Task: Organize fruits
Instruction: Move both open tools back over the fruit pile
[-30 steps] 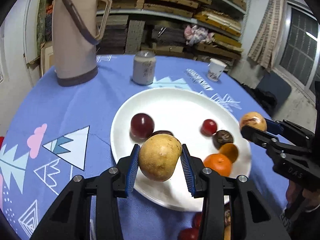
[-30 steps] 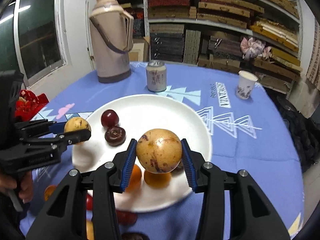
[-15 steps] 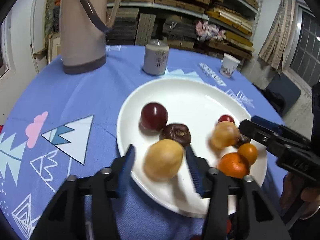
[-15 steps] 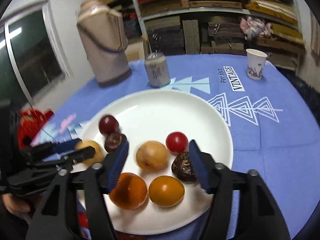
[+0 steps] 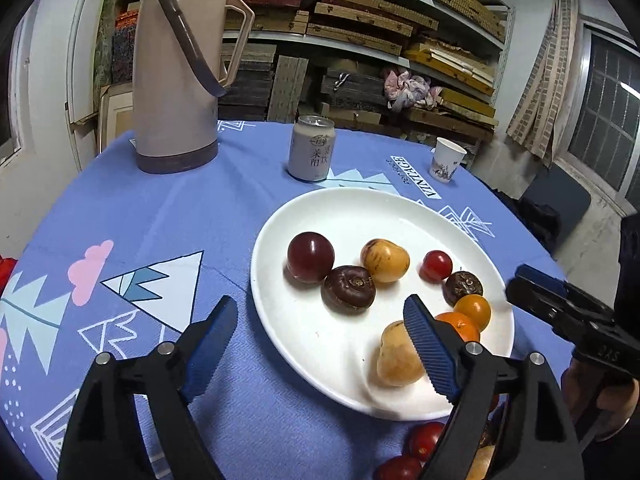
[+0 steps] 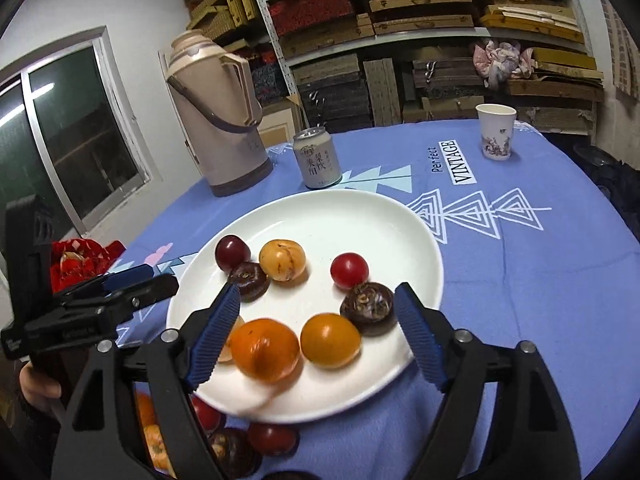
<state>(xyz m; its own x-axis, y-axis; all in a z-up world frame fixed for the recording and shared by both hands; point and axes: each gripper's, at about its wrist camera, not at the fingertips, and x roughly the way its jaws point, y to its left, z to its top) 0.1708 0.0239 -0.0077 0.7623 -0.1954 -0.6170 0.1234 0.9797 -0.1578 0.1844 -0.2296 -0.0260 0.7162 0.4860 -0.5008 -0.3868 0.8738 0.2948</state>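
- Left tool (image 5: 316, 328) wide apart, jaws just been opening, nothing pinched; yellow fruit (image 5: 398, 356) sitting loose on the plate (image 5: 280, 320), right by the right-hand pad, half hidden behind it.
- Right tool (image 6: 318, 312) same deal: just been opening, gaping over the near rim, nothing clamped. Orange (image 6: 264, 350) and small orange fruit (image 6: 330, 340) lying on the plate between the pads, untouched.
- Also on the plate: second yellow fruit (image 5: 385, 261), plum (image 5: 310, 257), two dark brown ones (image 5: 348, 289), cherry tomato (image 5: 437, 266).
- More fruit off the plate on the counter (image 5: 160, 220) by the near edge: tomatoes (image 5: 424, 438) and other bits, mostly blocked by the tools.
- Handling guess: all light, round, smooth-skinned, so prone to rolling and squirting out of the pads. Tomatoes and plum probably soft, bruise easily; brown ones look harder.
- Best bet: grab across the widest middle, pads level on both sides, gentle squeeze. Ribbed pads should help with grip.
- Crowded near rim, so likely to nudge neighbours when closing in.
- Thermos (image 5: 178, 68), can (image 5: 312, 154), paper cup (image 5: 448, 160) well clear at the back.
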